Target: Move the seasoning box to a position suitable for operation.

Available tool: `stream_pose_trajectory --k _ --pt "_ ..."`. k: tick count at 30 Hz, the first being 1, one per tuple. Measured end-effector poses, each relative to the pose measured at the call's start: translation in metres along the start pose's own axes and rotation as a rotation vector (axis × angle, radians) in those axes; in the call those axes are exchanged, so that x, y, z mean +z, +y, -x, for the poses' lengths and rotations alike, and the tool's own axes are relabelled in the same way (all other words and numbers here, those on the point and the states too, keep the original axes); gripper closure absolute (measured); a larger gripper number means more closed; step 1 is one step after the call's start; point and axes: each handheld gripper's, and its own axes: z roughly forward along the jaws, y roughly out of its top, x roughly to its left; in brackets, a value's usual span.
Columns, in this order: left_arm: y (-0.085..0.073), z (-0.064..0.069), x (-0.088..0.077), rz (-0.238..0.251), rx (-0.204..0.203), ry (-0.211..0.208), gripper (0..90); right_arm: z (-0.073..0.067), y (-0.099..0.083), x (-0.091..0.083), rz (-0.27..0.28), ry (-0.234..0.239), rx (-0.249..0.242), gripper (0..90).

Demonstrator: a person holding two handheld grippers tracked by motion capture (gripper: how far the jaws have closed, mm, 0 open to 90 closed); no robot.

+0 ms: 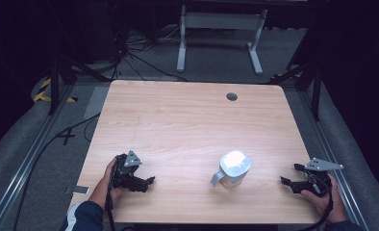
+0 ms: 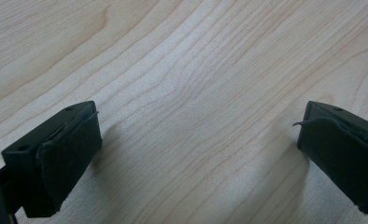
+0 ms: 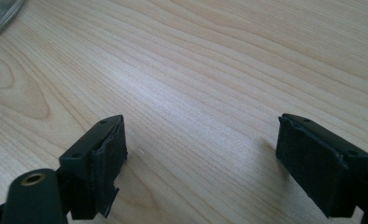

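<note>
High view shows a white jug (image 1: 234, 167) standing near the desk's (image 1: 187, 120) front edge, right of middle, handle toward the front-left. The left tool (image 1: 148, 182) and right tool (image 1: 284, 181) rest near the front corners, both wide and empty. Judging from this, the right tool is better placed; approach low and square to the jug's wall.

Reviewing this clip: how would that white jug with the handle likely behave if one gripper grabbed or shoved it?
The white jug looks like rigid plastic, so probably stiff rather than floppy. It stands upright and fairly tall, so a high shove might tip it. Its handle sticks out toward the near edge, probably the surest grip.
</note>
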Motion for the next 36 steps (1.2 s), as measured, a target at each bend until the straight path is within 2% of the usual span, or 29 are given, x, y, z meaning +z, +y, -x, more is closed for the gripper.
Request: stream_pose_trajectory --k 5,10,16,17,18,20,21,23,24,25,26,30,33,36 --pt "-0.003 0.001 -0.002 0.006 0.005 -0.007 0.6 0.000 0.000 0.000 0.000 0.000 0.001 16.2" --pt "-0.004 -0.002 -0.004 -0.004 0.037 -0.023 0.5 0.000 0.000 0.000 0.001 0.000 -0.001 16.2" --pt "-0.002 -0.002 -0.006 -0.023 0.041 -0.034 1.8 0.000 0.000 0.000 0.000 0.000 0.001 16.2" --pt "-0.002 -0.002 -0.006 -0.023 0.041 -0.034 4.0 0.000 0.000 0.000 0.000 0.000 0.001 16.2" --pt "-0.001 -0.001 -0.010 -0.027 0.061 -0.046 8.9 0.000 0.000 0.000 0.000 0.000 0.001 16.2" --pt "0.000 -0.001 -0.011 -0.019 0.064 -0.054 24.2 0.000 0.000 0.000 0.000 0.000 0.001 16.3" --pt "0.003 0.000 -0.015 -0.020 0.068 -0.056 25.2 0.000 0.000 0.000 0.000 0.000 0.001 16.2" --pt "0.007 0.002 -0.020 0.001 0.076 -0.047 23.5 0.000 0.000 0.000 0.000 0.000 0.001 16.2" --pt "0.007 0.002 -0.020 0.001 0.076 -0.047 27.9 0.000 0.000 0.000 0.000 0.000 0.001 16.2" --pt "0.010 0.004 -0.023 0.030 0.079 -0.057 27.9 0.000 0.000 0.000 0.000 -0.001 0.000 16.2" --pt "0.014 0.006 -0.026 0.051 0.088 -0.054 31.6 0.000 0.000 0.000 0.000 0.000 0.001 16.2" --pt "0.027 0.014 -0.033 0.094 0.119 -0.056 41.1 0.000 0.000 0.000 0.000 0.000 0.001 16.2" --pt "0.034 0.018 -0.036 0.117 0.129 -0.067 42.8 0.000 0.000 0.000 0.000 0.000 0.001 16.2" --pt "0.043 0.024 -0.040 0.140 0.155 -0.073 43.3 0.000 0.000 0.000 0.000 0.000 0.001 16.2"
